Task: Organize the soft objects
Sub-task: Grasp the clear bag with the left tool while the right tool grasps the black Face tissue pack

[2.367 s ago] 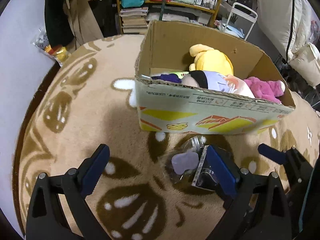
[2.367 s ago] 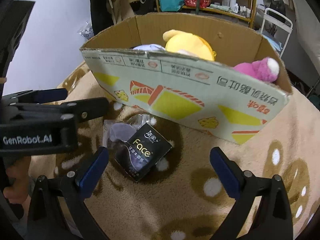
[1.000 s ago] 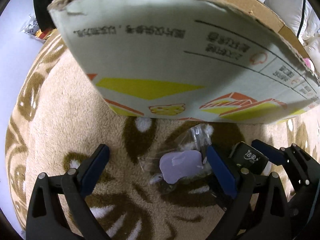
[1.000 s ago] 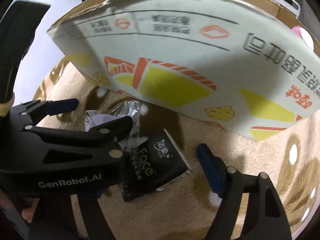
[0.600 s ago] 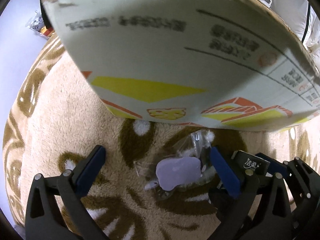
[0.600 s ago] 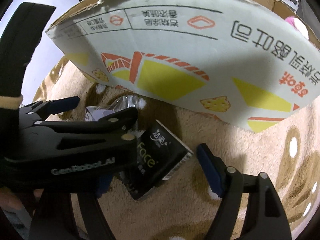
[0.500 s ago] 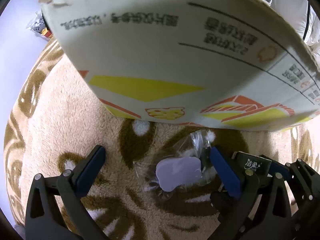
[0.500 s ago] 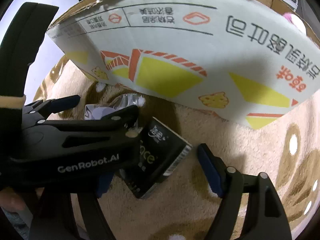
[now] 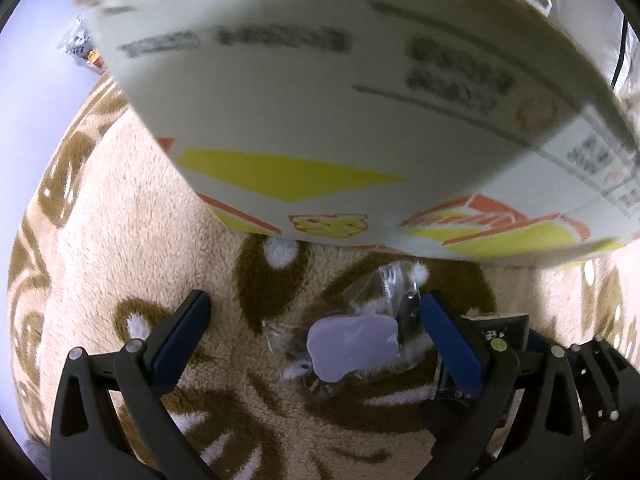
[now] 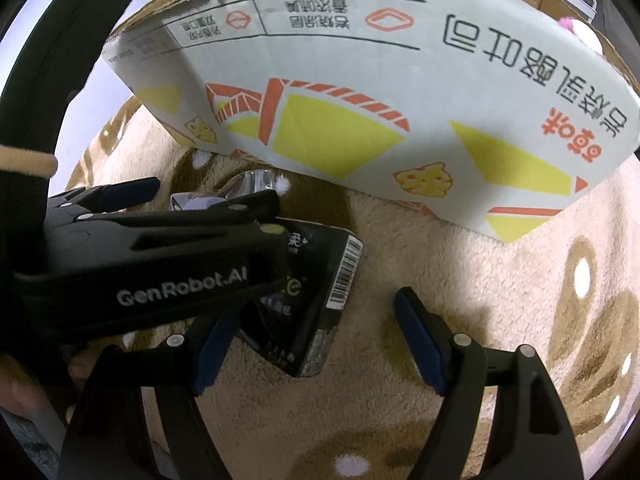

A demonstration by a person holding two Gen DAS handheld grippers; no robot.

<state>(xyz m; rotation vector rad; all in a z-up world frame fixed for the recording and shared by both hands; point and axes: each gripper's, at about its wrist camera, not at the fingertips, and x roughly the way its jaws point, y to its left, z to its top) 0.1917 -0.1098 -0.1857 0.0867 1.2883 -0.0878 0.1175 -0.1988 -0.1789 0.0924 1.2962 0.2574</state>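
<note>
Currently the left tool (image 9: pixel 312 332) points steeply down at the beige-and-brown patterned plush rug (image 9: pixel 120 216), its blue-padded jaws having just spread wide apart. Between them, touched by neither pad, lies a crumpled clear plastic bag holding a flat lilac piece (image 9: pixel 352 346). The right tool (image 10: pixel 316 336) stands just beside it, jaws apart and straddling a black rectangular tissue pack with white lettering and a barcode (image 10: pixel 320 292); its right pad is clear of the pack, and contact at the left pad cannot be judged. Both items rest on the rug close to the printed front wall of the open cardboard box (image 10: pixel 360 92). A pink plush toy (image 10: pixel 580 30) shows above the box rim.
</note>
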